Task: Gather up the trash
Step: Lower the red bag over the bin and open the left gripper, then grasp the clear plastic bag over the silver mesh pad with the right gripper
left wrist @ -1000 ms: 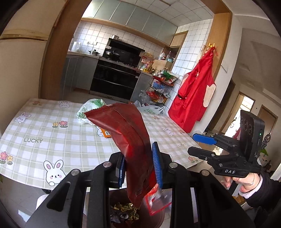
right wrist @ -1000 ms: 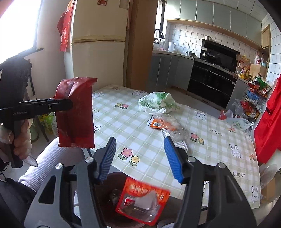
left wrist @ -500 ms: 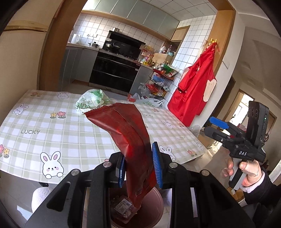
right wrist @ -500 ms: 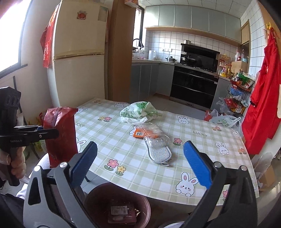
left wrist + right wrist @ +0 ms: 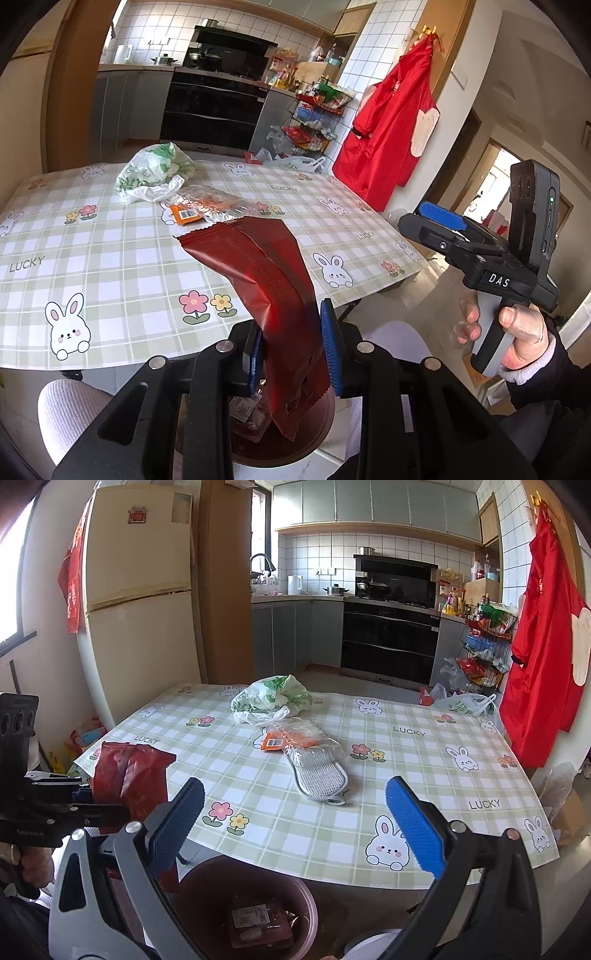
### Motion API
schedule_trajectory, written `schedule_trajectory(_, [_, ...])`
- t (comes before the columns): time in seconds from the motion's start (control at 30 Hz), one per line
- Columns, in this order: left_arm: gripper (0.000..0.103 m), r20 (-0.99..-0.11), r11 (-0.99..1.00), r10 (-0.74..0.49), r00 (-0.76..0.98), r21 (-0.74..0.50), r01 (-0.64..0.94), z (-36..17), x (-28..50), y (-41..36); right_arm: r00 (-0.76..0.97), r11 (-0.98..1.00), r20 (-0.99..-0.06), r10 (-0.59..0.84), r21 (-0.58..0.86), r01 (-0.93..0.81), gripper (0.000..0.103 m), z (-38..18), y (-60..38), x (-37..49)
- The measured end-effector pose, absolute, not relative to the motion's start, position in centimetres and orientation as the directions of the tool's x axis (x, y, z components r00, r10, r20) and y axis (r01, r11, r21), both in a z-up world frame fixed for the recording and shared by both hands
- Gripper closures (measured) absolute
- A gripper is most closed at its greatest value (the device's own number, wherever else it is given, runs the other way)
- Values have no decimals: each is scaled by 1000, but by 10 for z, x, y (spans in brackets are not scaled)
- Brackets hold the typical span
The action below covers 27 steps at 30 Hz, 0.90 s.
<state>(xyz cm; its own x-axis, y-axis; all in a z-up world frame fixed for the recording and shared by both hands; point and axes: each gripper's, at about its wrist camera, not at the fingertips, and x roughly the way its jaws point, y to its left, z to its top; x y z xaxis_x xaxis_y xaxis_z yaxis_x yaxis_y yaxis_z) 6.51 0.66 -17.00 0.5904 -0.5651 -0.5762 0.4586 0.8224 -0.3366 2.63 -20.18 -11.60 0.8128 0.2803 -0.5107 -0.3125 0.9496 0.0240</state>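
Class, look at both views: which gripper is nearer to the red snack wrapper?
Left. The left gripper is clamped on the red snack wrapper above the bin; the right gripper hangs open and empty beside it.

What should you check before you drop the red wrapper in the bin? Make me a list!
1. Left gripper shut on the red wrapper: ok.
2. Wrapper's lower end over the trash bin: ok, in the left wrist view it hangs above the opening.
3. Bin has room: ok, only a flat packet lies inside.
4. Right gripper open and holding nothing: ok.
5. Right gripper out of the wrapper's way: ok, it is off to the side.
6. More trash left on the table: yes, the plastic bag and clear package.
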Motion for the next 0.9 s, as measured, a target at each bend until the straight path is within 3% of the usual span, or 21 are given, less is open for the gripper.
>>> schedule_trajectory(0.23, [73,-603,809,-573,554,-309,500,-179,67,-17,817,959,-513,264,49,-280,6,-121,-216,27])
schedule_trajectory(0.3, [55,-603,806,-576,552,-306,507,-180,67,-19,818,960,-512,262,51,-276,6,-121,-217,26])
schedule_trajectory(0.37, [47,-596,811,-572,563,-312,495,-180,68,-17,818,961,-514,259,51,-272,6,-122,-218,26])
schedule_trajectory(0.53, [33,-573,841,-539,617,-328,430,-176,71,1,819,965,-520,242,38,-261,6,-125,-218,27])
schedule_trajectory(0.7, [13,-566,882,-471,677,-317,348,-175,72,20,815,970,-537,220,30,-242,6,-131,-219,30])
schedule_trajectory(0.9, [6,-582,919,-391,714,-298,260,-178,78,38,804,978,-562,194,44,-206,6,-139,-221,37])
